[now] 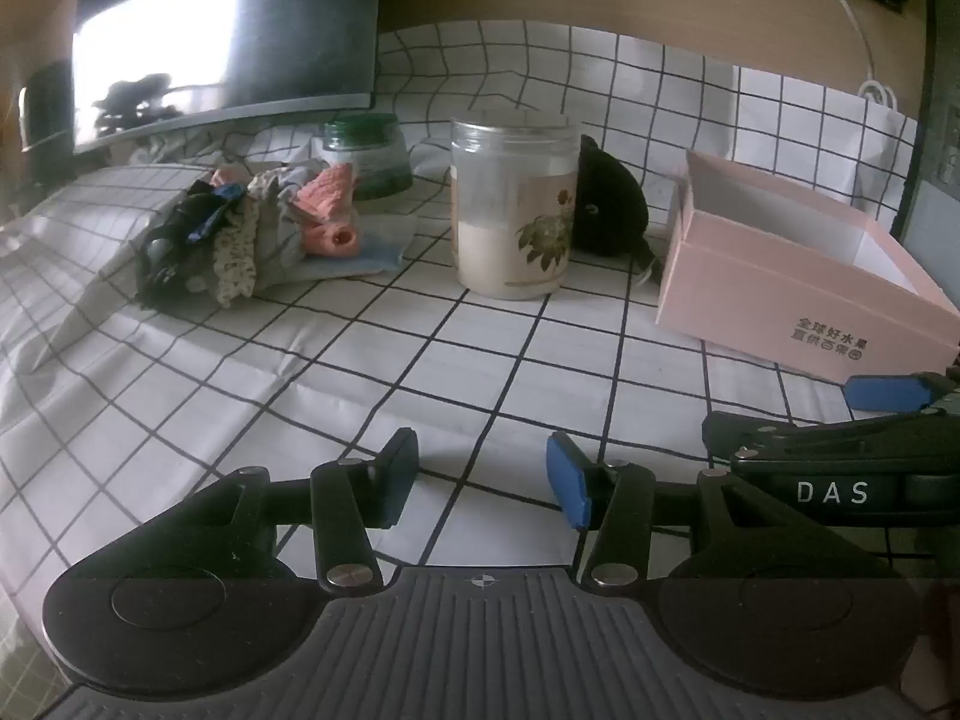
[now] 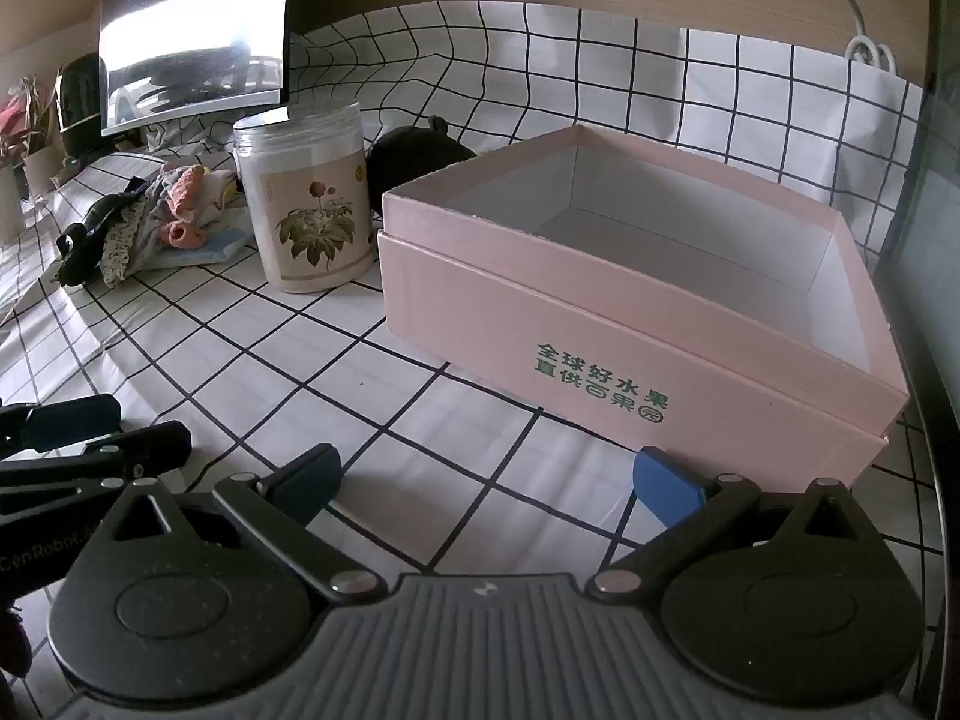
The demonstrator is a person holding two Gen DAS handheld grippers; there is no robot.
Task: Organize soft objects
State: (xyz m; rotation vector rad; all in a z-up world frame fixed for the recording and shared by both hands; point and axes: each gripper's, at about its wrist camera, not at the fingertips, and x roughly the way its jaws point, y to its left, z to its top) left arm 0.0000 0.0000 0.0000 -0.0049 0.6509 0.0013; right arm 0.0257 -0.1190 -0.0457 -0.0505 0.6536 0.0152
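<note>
A pile of soft items (image 1: 258, 228) lies at the far left: pink socks (image 1: 330, 210), floral cloth and dark fabric; it also shows in the right wrist view (image 2: 150, 216). A black plush toy (image 1: 609, 204) sits behind the jar, seen also in the right wrist view (image 2: 414, 159). An open pink box (image 1: 798, 288) stands at right, empty inside (image 2: 660, 276). My left gripper (image 1: 483, 477) is open and empty, low over the cloth. My right gripper (image 2: 489, 480) is open and empty, just in front of the box.
A clear jar with a flower label (image 1: 513, 204) holds pale powder. A green-lidded jar (image 1: 369, 153) stands behind the pile. A monitor (image 1: 222, 42) is at the back left. A checked cloth (image 1: 420, 360) covers the table. A white paper bag (image 2: 870, 102) leans at back right.
</note>
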